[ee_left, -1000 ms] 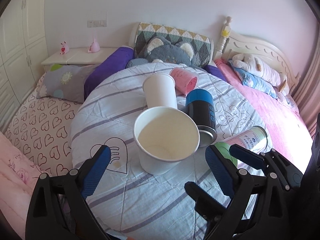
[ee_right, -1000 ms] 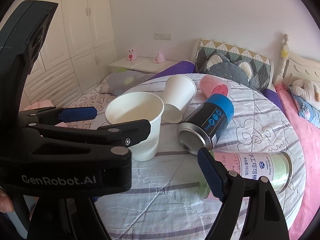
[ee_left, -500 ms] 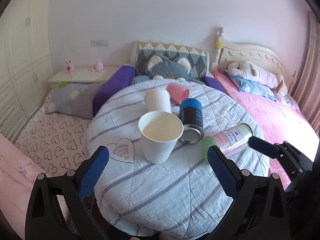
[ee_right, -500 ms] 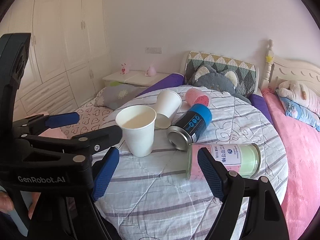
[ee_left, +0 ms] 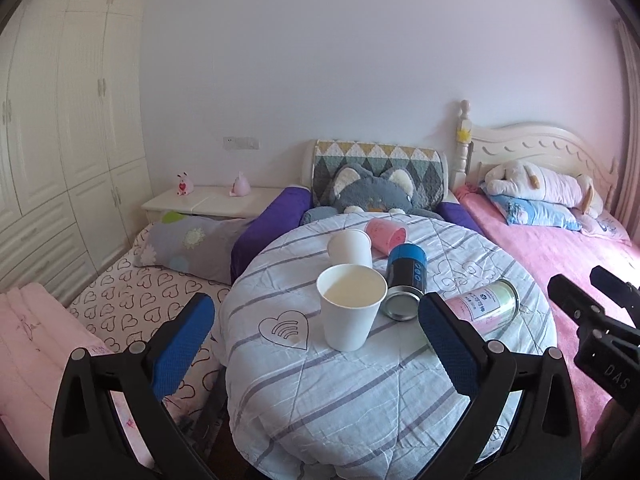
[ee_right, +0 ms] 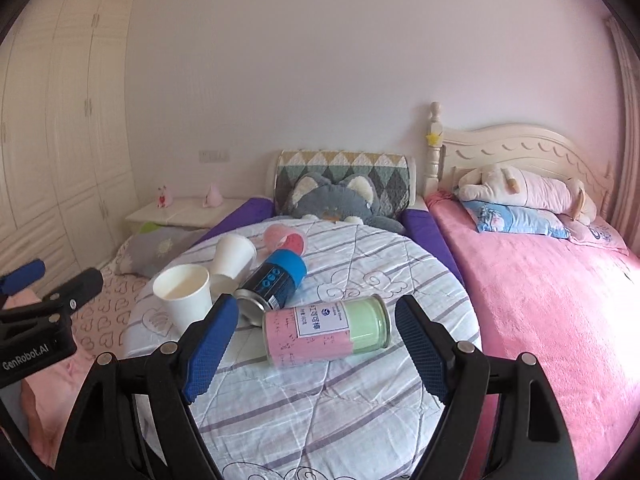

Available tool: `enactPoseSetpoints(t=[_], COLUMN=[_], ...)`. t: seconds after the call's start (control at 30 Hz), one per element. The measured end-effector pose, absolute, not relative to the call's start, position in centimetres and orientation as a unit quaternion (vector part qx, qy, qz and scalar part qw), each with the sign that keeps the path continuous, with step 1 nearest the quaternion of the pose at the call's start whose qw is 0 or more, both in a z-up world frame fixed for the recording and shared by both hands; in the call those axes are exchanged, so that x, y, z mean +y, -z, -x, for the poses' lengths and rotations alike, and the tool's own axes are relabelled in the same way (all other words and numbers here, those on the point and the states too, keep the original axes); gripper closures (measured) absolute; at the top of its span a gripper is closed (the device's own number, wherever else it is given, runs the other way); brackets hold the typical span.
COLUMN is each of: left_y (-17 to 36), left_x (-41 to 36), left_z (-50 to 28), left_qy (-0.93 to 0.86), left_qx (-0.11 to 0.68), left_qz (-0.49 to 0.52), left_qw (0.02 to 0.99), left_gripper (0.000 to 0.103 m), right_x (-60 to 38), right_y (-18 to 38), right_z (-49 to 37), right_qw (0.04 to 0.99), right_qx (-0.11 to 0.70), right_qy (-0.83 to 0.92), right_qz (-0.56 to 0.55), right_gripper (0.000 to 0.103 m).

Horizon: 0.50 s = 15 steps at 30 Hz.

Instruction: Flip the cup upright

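A white paper cup [ee_left: 350,306] stands upright on the round cloth-covered table [ee_left: 360,392], also seen in the right wrist view [ee_right: 185,296]. Behind it a second white cup [ee_left: 350,246] lies on its side [ee_right: 232,256]. A pink cup [ee_left: 386,234] lies further back [ee_right: 285,238]. A blue-and-black can [ee_left: 404,280] and a pink-and-green tin [ee_left: 482,304] lie on their sides, also in the right wrist view [ee_right: 276,280] [ee_right: 326,330]. My left gripper [ee_left: 316,344] is open and empty, well short of the upright cup. My right gripper [ee_right: 316,344] is open and empty in front of the tin.
A bed with a pink blanket [ee_right: 540,280] lies to the right. A heart-patterned mattress [ee_left: 132,300] and a nightstand [ee_left: 212,200] are to the left. Cushions and a grey plush cat [ee_left: 372,196] sit behind the table. White wardrobes [ee_left: 60,160] line the left wall.
Both grippers have drawn back and up from the table, so the cups and cans look smaller and farther. The white cup stands upright as before. Both grippers stay open.
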<state>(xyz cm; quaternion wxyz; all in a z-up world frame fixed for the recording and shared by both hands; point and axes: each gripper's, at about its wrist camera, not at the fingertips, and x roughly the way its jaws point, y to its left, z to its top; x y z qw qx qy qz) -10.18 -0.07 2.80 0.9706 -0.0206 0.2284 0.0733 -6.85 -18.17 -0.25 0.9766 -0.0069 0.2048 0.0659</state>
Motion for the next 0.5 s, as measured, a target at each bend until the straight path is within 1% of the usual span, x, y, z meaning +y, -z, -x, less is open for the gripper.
enactPoseSetpoints(t=[0.17, 0.5], left_y=[-2.3, -2.1], left_x=[-0.6, -1.5], left_z=[10.4, 10.2], left_qy=[-0.067, -0.062], left_qx=[0.238, 0.244], left_qz=[0.026, 0.02], left_qw=[0.969, 0.968], left_gripper=[0.0, 0.0], right_x=[-19.6, -20.7], right_y=[-0.4, -0.4], right_z=[8.2, 8.4], right_qw=[0.986, 0.986], right_qx=[0.156, 0.147], right_qy=[-0.053, -0.059], right_qz=[-0.019, -0.045], right_gripper=[0.021, 0.02])
